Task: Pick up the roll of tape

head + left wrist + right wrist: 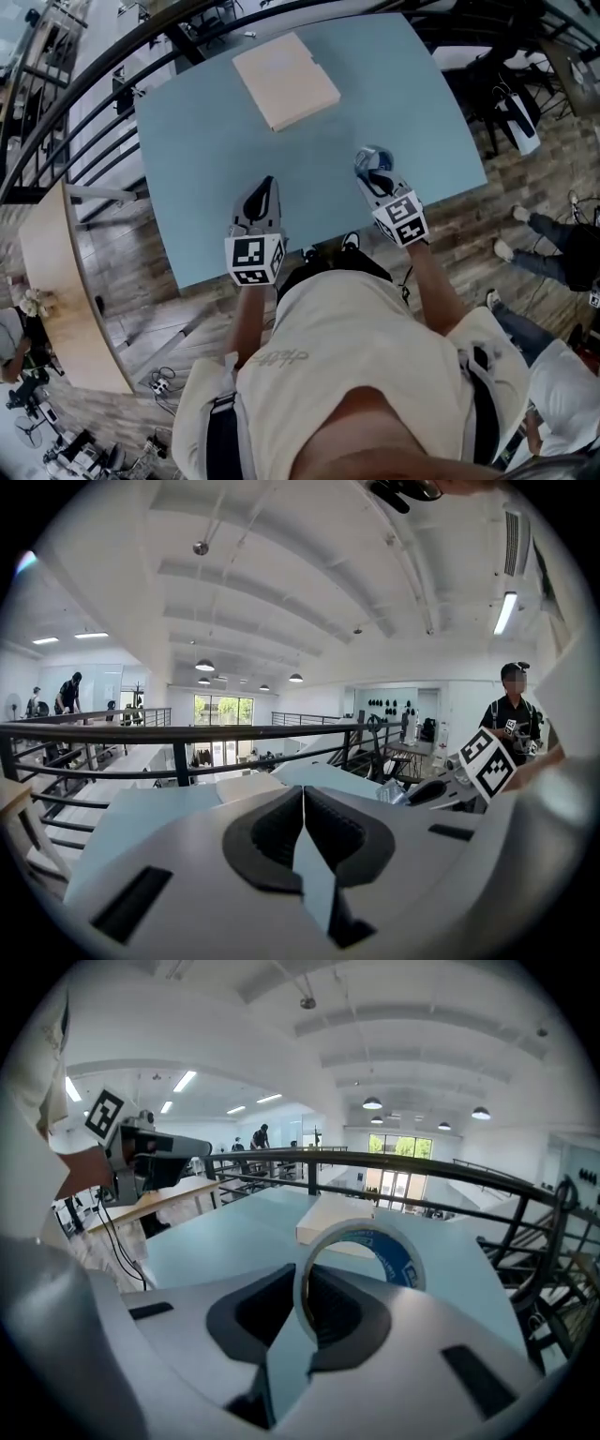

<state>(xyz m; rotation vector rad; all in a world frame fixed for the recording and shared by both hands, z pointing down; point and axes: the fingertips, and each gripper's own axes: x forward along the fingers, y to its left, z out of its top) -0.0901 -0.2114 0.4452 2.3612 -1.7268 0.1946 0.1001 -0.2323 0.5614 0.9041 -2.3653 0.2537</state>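
The roll of tape (367, 1262), clear with a blue core, stands on edge between the pads of my right gripper (306, 1299), which is shut on it and lifted above the pale blue table (225, 1241). From the head view the roll of tape (371, 159) shows at the tip of the right gripper (375, 172), over the table's near right part. My left gripper (262, 199) hovers over the table's near edge, jaws closed with nothing between them; the left gripper (303, 810) points nearly level toward a railing.
A flat tan cardboard box (285, 79) lies at the far middle of the table (206, 141). A black railing (178, 733) runs beyond the table. A person (511, 716) stands at the right, and other people's legs (544, 246) show on the wooden floor.
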